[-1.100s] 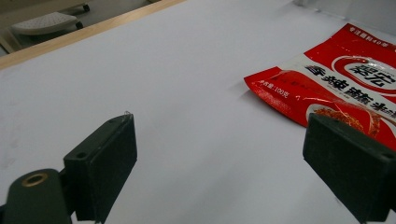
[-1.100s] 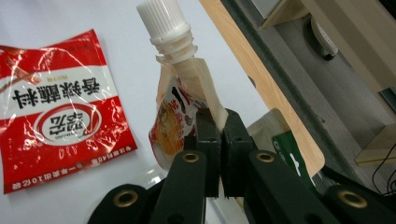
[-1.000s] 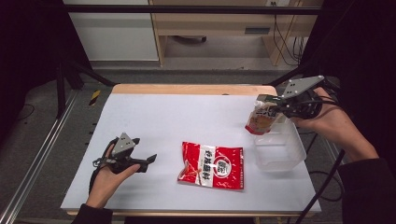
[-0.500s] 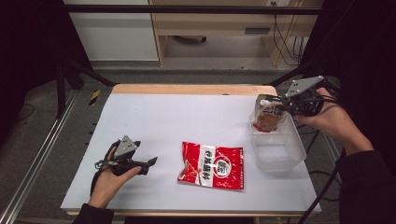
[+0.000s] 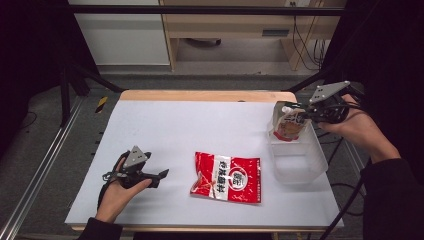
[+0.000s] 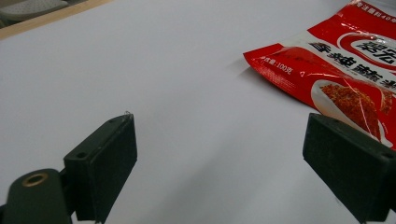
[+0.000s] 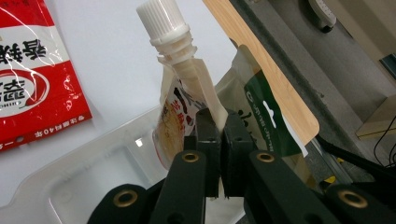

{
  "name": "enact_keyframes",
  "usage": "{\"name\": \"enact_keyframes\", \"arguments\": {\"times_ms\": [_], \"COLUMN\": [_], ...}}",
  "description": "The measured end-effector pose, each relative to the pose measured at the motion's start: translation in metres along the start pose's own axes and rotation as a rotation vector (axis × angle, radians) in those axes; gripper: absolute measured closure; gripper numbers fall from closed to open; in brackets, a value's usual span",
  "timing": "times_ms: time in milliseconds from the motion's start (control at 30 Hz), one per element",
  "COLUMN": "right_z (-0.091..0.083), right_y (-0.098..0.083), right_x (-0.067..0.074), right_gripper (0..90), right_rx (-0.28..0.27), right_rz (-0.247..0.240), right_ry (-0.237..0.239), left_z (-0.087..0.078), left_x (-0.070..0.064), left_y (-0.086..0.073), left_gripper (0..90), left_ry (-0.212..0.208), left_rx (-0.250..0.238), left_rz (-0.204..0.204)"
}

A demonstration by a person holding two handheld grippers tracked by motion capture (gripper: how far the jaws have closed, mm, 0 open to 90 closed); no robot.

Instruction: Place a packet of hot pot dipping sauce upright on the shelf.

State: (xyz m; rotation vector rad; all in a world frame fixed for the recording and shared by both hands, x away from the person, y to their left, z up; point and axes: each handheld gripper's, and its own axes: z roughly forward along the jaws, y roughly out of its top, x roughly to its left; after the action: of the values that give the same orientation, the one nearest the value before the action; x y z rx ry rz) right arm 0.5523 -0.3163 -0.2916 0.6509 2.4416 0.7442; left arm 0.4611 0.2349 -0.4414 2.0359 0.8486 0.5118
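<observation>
Now spout pouch (image 7: pixel 187 107) is pinched upright by R gripper (image 7: pixel 218 126); clear bin (image 5: pixel 300 165) directly below; L gripper (image 5: pixel 150 176) wide, idle.

Right gripper (image 7: pixel 218 122) pinching a spouted pouch (image 7: pixel 187 100) over a clear tub (image 7: pixel 79 172); red packet (image 7: pixel 32 79) on the tabletop (image 7: pixel 112 65).

The red packet (image 6: pixel 345 70) runs off the left gripper view's right edge; its small print is unreadable.
</observation>
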Motion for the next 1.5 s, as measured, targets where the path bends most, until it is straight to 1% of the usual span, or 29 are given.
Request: {"name": "enact_keyframes", "arguments": {"times_ms": [100, 167, 267, 300, 467, 567, 700, 800, 967, 1000, 1367, 1467, 1500], "right_z": [0.0, 0.001, 0.004, 0.006, 0.015, 0.02, 0.025, 0.028, 0.03, 0.03, 0.034, 0.035, 0.035], "right_y": [-0.004, -0.005, -0.007, -0.008, -0.011, -0.012, -0.016, -0.017, -0.018, -0.019, -0.022, -0.024, -0.024], "right_x": [0.001, 0.001, 0.002, 0.002, 0.003, 0.005, 0.007, 0.008, 0.008, 0.008, 0.009, 0.009, 0.009], "right_gripper": [88.1, 88.1, 88.1, 88.1, 88.0, 88.0, 88.0, 87.9, 87.9, 87.9, 87.6, 87.4, 87.4], "right_rx": [-0.003, -0.003, 0.007, 0.008, 0.023, 0.032, 0.032, 0.037, 0.046, 0.05, 0.053, 0.057, 0.067], "right_rz": [0.009, 0.005, 0.006, 0.015, 0.014, 0.022, 0.025, 0.03, 0.028, 0.03, 0.037, 0.038, 0.038], "right_ry": [0.006, 0.006, 0.013, 0.014, 0.029, 0.033, 0.046, 0.045, 0.051, 0.047, 0.053, 0.056, 0.05], "left_z": [0.0, 0.0, 0.001, 0.001, 0.001, 0.002, 0.002, 0.002, 0.003, 0.003, 0.003, 0.003, 0.003], "left_x": [-0.001, -0.001, -0.001, -0.001, -0.002, -0.002, -0.002, -0.002, -0.003, -0.003, -0.003, -0.003, -0.003], "left_y": [0.0, 0.0, 0.0, 0.0, 0.0, 0.0, 0.0, 0.0, 0.0, 0.0, 0.0, 0.0, 0.0], "left_gripper": [10.0, 10.1, 10.1, 10.1, 10.1, 10.1, 10.1, 10.1, 10.1, 10.1, 10.1, 10.1, 10.1], "left_ry": [0.001, -0.001, -0.002, -0.002, -0.008, -0.01, -0.01, -0.01, -0.012, -0.012, -0.014, -0.013, -0.014], "left_rx": [0.0, 0.001, 0.004, 0.004, 0.008, 0.012, 0.012, 0.012, 0.015, 0.014, 0.014, 0.014, 0.013], "left_rz": [0.001, 0.002, 0.005, 0.005, 0.008, 0.01, 0.011, 0.011, 0.011, 0.011, 0.012, 0.011, 0.011]}}
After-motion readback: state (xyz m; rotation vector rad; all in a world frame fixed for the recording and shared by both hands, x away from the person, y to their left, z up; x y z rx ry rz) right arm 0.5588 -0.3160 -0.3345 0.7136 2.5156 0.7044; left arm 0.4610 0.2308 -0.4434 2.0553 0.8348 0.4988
